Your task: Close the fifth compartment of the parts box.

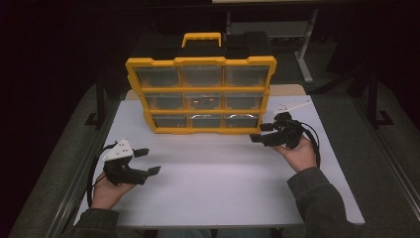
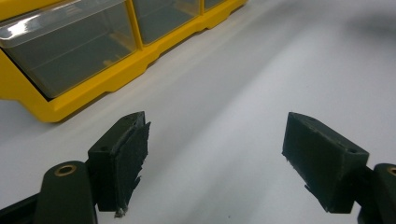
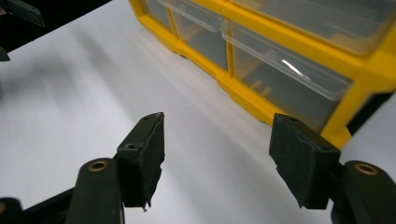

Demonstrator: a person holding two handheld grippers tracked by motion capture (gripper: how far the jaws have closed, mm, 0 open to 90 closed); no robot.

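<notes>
The right gripper (image 1: 260, 133) stands wide with nothing between its jaws, held low over the counter (image 1: 218, 183) and pointing across it toward the person's left. Its pads (image 3: 144, 158) are bare in its own view. Just beside it, on its far side, rises the bottom right corner of the yellow organizer (image 1: 200, 94), and the nearest thing to the jaws is the bottom-right drawer (image 3: 285, 79), a clear plastic bin with a thin lip along its top edge.

The left gripper (image 1: 147, 161) is likewise wide and empty, resting near the counter's left front, well apart from the organizer; the case's bottom-left drawer (image 2: 70, 51) lies ahead of it and to its left.

The organizer stands upright at the far middle of the counter, three rows of three clear drawers in a stiff yellow frame, with a carry handle (image 1: 201, 38) on top. It looks like hard, fairly smooth plastic, so the pads may slip on flat faces. A drawer should be light and slide out easily; I would pinch its top lip rather than its front. The whole case is likely tall enough to tip when a drawer is pulled, so steadying the frame with the other gripper seems wise.
</notes>
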